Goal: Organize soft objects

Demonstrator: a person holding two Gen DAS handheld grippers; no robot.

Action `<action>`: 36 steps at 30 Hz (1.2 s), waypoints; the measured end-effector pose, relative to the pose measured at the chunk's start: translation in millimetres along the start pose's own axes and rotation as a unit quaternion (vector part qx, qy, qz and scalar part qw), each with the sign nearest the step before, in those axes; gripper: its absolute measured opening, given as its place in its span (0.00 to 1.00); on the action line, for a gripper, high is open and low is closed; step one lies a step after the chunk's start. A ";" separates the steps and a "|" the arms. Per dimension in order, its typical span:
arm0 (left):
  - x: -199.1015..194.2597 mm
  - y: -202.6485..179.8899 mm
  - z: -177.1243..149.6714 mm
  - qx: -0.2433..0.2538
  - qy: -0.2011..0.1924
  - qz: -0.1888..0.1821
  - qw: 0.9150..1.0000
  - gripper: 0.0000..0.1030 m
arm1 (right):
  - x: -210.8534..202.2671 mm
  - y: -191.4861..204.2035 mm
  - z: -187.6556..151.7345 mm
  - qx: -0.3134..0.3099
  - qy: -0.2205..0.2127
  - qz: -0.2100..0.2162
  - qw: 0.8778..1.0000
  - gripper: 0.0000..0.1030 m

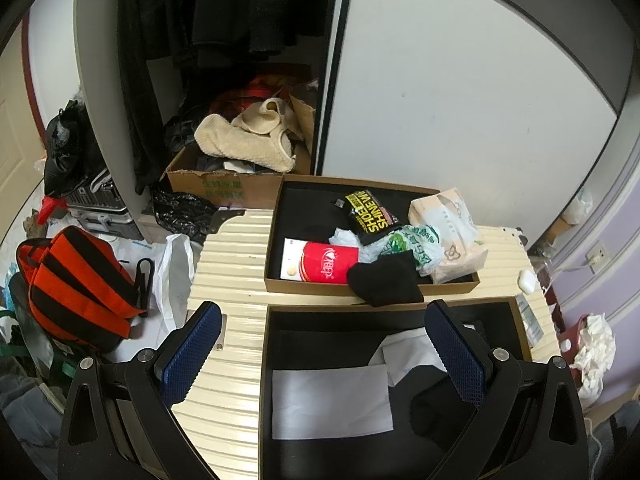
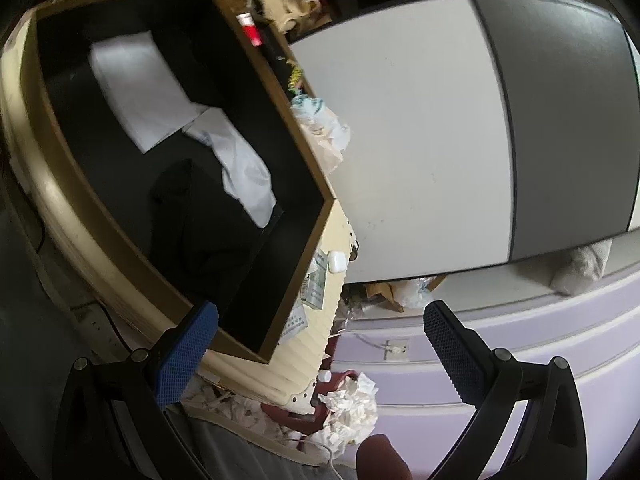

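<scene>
My left gripper [image 1: 320,356] and right gripper [image 2: 318,354] both hang spread and empty. Below the left sits the near box [image 1: 266,380] with white cloth [image 1: 330,400]. Beyond, a black sock [image 1: 384,282] drapes over the far box [image 1: 276,208] rim.

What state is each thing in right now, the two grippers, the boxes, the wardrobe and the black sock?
left gripper: open, empty, above the near box.
right gripper: open, empty.
near box: lidless, holding white and black cloth.
far box: lidless, crowded with packets.
black sock: draped over the far box's front rim.
wardrobe door: slid open.
</scene>
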State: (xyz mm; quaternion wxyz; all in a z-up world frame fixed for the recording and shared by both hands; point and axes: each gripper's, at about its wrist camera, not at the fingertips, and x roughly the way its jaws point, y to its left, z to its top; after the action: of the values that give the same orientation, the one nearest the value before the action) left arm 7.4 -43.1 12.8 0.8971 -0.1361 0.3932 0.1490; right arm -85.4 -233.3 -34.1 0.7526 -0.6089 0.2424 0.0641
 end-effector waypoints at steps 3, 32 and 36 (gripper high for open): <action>-2.1 -2.4 1.7 0.003 -0.004 -0.001 1.000 0.98 | -4.0 -5.8 10.2 0.026 -0.006 0.001 1.000 0.99; -5.0 12.4 5.2 -0.040 -0.003 -0.018 0.999 0.98 | -6.0 11.6 0.9 -0.011 -0.002 0.005 1.000 0.99; -7.2 14.5 8.2 -0.047 -0.006 -0.023 0.999 0.98 | -8.4 3.3 6.7 0.017 -0.001 0.009 1.000 0.99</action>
State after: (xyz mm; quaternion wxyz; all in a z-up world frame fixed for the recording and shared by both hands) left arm 2.8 -27.9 21.7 0.8950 -0.1866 0.3774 0.1472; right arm -92.2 -224.4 -32.4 0.7622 -0.5939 0.2486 0.0675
